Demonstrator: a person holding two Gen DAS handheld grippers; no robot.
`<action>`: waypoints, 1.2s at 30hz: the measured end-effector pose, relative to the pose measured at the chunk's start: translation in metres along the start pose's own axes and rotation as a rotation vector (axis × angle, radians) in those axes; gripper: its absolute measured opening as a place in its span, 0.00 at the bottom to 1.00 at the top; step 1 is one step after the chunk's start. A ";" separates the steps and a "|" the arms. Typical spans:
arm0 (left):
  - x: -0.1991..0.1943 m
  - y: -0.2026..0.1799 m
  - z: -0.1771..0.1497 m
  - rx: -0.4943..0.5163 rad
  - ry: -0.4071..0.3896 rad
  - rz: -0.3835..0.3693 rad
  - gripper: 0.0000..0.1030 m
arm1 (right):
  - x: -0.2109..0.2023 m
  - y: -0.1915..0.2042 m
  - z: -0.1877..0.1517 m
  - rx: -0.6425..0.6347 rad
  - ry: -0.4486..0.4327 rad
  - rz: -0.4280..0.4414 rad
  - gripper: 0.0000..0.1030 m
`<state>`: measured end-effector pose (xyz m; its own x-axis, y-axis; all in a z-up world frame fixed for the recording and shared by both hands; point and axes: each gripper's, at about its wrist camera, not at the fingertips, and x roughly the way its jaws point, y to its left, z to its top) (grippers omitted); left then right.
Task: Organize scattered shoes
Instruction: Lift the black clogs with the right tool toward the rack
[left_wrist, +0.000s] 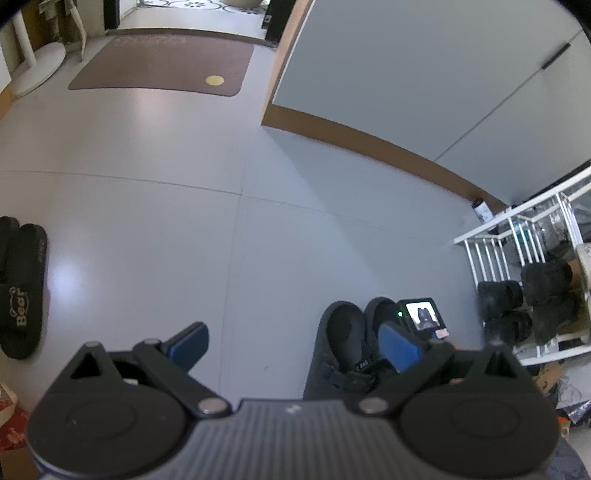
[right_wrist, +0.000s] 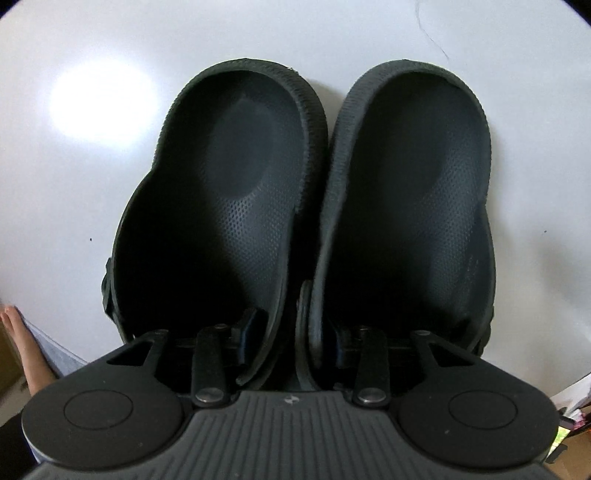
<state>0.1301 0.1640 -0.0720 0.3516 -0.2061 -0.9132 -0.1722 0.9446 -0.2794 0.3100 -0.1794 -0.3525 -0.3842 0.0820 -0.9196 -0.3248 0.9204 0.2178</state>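
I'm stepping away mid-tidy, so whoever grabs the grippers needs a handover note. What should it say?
Left gripper: open, empty, above the pale floor.
Right gripper: a finger inside each dark grey rubber clog, their inner walls between the pads; grip unclear.
Clogs: side by side on the floor, near the white wire shoe rack.
Black "Bear" slippers: on the floor, far left.
Done: clogs paired. Left: probably racking both pairs.

You see matt, rubbery black clogs (right_wrist: 243, 177) with dimpled insoles on a smooth, glossy floor (left_wrist: 166, 229); your left gripper (left_wrist: 291, 343) looks like ribbed matt plastic; the shoe rack (left_wrist: 517, 236) is white-painted metal
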 end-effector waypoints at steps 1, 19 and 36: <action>0.001 0.000 0.000 0.001 0.002 0.003 0.97 | -0.001 -0.001 0.000 -0.002 -0.008 0.003 0.42; 0.008 -0.003 0.000 0.006 0.014 0.037 0.97 | -0.018 -0.015 0.020 -0.036 -0.057 0.022 0.37; 0.001 -0.002 -0.015 0.011 0.002 0.064 0.97 | -0.103 -0.052 -0.002 0.100 -0.343 0.040 0.23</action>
<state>0.1168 0.1581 -0.0771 0.3386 -0.1453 -0.9297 -0.1842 0.9587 -0.2169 0.3646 -0.2369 -0.2679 -0.0771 0.2269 -0.9709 -0.2222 0.9453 0.2386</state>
